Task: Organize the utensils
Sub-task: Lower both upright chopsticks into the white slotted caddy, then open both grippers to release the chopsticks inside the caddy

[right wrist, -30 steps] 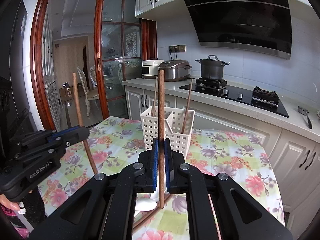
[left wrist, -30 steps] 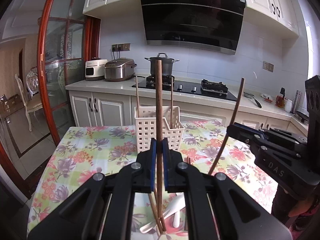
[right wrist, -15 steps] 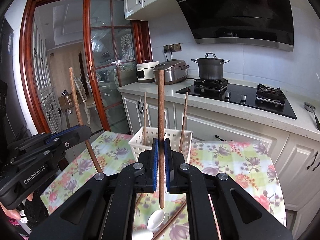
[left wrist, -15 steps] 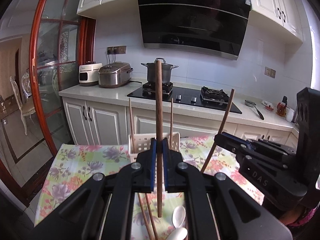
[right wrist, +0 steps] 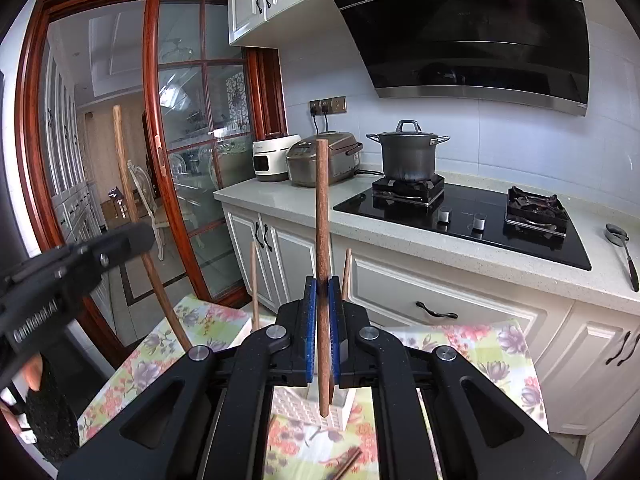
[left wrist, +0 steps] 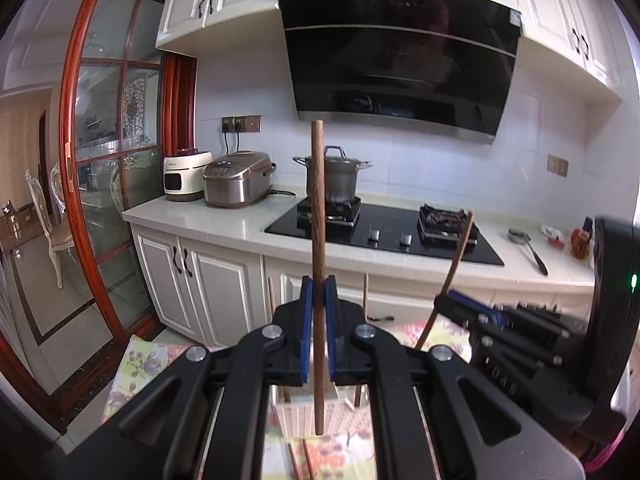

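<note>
Left tool (left wrist: 319,300) clenched on an upright chopstick (left wrist: 318,216); right tool (right wrist: 322,308) likewise gripping its own chopstick (right wrist: 322,216). Both sticks held above the white basket (right wrist: 316,410) on the tabletop (right wrist: 508,350). Two sticks already standing in basket; more lying loose below. Judged roughly midway, insertion pending.

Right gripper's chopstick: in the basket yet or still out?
Out. The chopstick is clamped upright in the right gripper, its lower tip hanging above the basket.
</note>
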Motion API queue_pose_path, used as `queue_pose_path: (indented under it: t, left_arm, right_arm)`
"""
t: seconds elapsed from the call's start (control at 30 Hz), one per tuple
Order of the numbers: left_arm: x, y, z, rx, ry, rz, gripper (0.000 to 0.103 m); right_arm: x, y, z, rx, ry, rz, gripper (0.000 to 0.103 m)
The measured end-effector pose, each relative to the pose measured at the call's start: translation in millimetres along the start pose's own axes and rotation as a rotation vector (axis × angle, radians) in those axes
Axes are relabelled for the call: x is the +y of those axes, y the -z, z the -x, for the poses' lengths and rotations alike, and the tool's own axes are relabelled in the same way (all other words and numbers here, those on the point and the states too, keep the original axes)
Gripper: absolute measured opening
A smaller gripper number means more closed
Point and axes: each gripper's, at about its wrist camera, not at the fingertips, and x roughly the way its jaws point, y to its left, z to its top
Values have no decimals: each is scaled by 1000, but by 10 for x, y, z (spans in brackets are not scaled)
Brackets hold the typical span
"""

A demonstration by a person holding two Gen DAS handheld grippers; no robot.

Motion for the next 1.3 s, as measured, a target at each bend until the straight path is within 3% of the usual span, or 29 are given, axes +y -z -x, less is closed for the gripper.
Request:
queue_pose_path:
  t: [0.3, 0.53, 0.77, 0.9, 1.07, 1.3]
  left_arm:
    - [107, -127, -392, 4, -18, 26, 6]
    - [191, 159, -844, 114, -11, 34, 6]
    - [245, 507, -1059, 199, -13, 16, 6]
    - [270, 645, -1122, 233, -17, 15, 7]
    - [353, 684, -1078, 227, -31, 32, 12]
    - [493, 686, -791, 172, -69, 50, 34]
  right_arm:
    - [-37, -35, -320, 8, -18, -13, 6]
    - [-23, 152, -713, 104, -34, -1, 6]
    - [-19, 310, -918, 161, -44, -13, 6]
    - [-64, 365, -991, 178, -41, -44, 12]
    - [-95, 409, -990, 174, -16, -42, 28]
    - [-175, 452, -760, 146, 4, -35, 28]
